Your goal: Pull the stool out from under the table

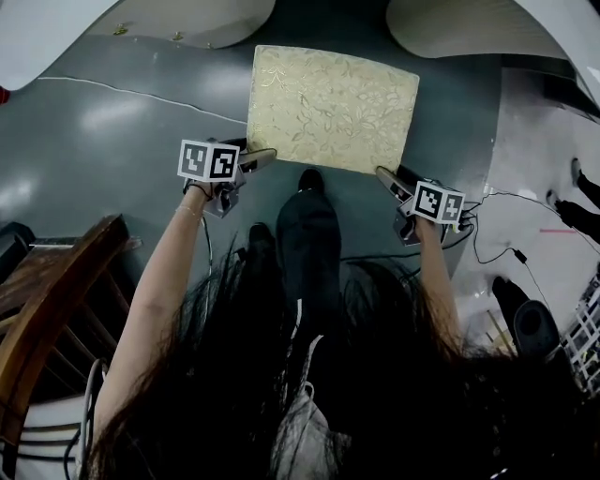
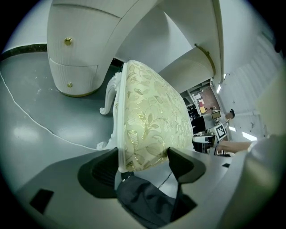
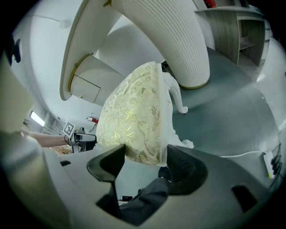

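My left gripper (image 2: 143, 157) is clamped on the near left corner of the gold-brocade stool (image 1: 333, 108), and my right gripper (image 3: 144, 156) on the near right corner. Both pairs of jaws pinch the cushioned seat's edge. The stool stands on the grey floor (image 1: 112, 141) between two white table pedestals (image 1: 192, 21), my dark shoe (image 1: 309, 180) just beside it.

Showroom-like room: grey floor (image 1: 112, 159), fluted white table pedestals (image 2: 73, 67), loose cable (image 1: 141, 97)

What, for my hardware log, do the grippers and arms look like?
Both the left gripper and right gripper are grey with dark jaws, each topped by a white cube of black square markers. The arms are sleeveless.
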`<state>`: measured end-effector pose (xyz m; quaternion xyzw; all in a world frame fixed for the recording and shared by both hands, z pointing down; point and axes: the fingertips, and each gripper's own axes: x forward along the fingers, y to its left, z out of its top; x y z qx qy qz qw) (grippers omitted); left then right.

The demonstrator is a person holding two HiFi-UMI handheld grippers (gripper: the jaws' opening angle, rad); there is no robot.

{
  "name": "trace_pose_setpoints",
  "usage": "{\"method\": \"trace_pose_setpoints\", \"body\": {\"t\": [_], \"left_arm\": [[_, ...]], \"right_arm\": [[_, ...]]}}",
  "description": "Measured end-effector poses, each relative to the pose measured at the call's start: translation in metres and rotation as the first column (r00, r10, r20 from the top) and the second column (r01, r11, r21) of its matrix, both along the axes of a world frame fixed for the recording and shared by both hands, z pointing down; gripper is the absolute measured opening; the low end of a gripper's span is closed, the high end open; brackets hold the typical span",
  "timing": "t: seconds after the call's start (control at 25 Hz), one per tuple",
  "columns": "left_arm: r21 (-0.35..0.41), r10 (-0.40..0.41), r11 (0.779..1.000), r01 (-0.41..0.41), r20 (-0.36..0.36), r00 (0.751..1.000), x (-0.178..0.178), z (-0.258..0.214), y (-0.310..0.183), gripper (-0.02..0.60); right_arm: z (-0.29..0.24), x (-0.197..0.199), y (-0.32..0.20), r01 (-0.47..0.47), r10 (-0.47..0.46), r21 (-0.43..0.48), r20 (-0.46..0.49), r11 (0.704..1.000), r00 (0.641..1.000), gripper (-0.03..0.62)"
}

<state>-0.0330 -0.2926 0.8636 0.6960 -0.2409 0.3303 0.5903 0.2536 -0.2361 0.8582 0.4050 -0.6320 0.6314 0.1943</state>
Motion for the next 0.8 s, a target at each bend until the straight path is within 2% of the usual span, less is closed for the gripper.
{"method": "trace_pose_setpoints", "body": {"t": [0.4,0.56,0.8], "left_arm": [[-0.039,0.016,0.999,-0.016,0.023,1.0,-0.001,0.0,0.002,0.362],[-0.023,0.014,1.0,-0.014,0.025,1.0,0.003,0.0,0.003,0.364],[0.023,-0.046,0.999,0.044,0.115,0.992,-0.015,-0.006,0.005,0.365]], "right_arm": [[0.0,0.005,-0.004,0.015,-0.016,-0.027,-0.036,1.0,0.999,0.291],[-0.001,0.006,-0.005,-0.001,0.0,-0.016,-0.053,1.0,0.999,0.291],[-0.004,0.008,0.005,-0.078,0.078,0.007,-0.139,0.997,0.987,0.291]]}}
